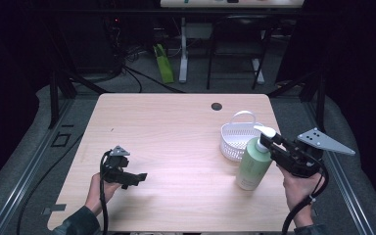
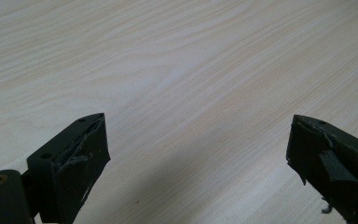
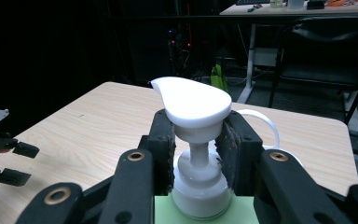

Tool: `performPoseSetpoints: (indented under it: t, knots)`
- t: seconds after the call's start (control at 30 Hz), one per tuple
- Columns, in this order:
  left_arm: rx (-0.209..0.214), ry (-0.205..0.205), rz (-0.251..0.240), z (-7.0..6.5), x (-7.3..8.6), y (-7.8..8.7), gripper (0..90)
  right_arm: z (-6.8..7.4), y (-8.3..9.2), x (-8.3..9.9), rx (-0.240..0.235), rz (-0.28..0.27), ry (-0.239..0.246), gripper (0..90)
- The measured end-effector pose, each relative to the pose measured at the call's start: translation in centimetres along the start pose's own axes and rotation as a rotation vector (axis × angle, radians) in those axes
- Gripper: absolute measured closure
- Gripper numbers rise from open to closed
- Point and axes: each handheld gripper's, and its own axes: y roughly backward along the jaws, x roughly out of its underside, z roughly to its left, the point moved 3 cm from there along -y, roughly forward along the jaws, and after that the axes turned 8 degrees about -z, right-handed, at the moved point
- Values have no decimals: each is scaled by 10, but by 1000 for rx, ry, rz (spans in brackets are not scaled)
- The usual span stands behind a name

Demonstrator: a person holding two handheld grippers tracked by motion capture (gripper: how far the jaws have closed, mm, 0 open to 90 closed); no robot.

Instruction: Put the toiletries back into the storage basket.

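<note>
right claw (image 3: 196,158) clenched on the white pump neck of the green soap bottle (image 1: 252,166) | bottle upright on tabletop (image 1: 176,127), touching white basket (image 1: 237,139) at its 5 o'clock | left claw (image 1: 139,178) released, jaws apart, nothing between, at 9 o'clock from bottle

The bottle (image 3: 199,212) body is cut off at the bottom edge.

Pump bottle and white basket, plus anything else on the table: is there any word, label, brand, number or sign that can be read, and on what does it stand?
None can be read.
Green pump bottle, held at the neck by the right gripper: no print shows.
White basket: plain.
Table: bare wood grain.
</note>
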Motion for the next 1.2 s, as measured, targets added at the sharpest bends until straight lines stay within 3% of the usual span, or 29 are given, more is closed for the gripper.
performPoseSetpoints:
  t: [0.1,0.2,0.4,0.63,1.03,1.2]
  knots:
    - [-8,15,-10,1,0,0,56,0,0,-1,0,-1,0,676]
    - [-35,20,-13,3,1,-1,52,0,1,-4,2,-7,2,677]
    - [-97,68,-34,10,0,0,56,0,3,-10,6,-16,7,676]
    - [-153,39,-20,16,2,0,36,-2,6,-21,12,-52,2,677]
    - [-154,70,-54,22,1,4,1,-2,7,-32,22,-67,10,676]
    - [-130,39,-23,22,2,0,2,-2,8,-36,22,-70,12,677]
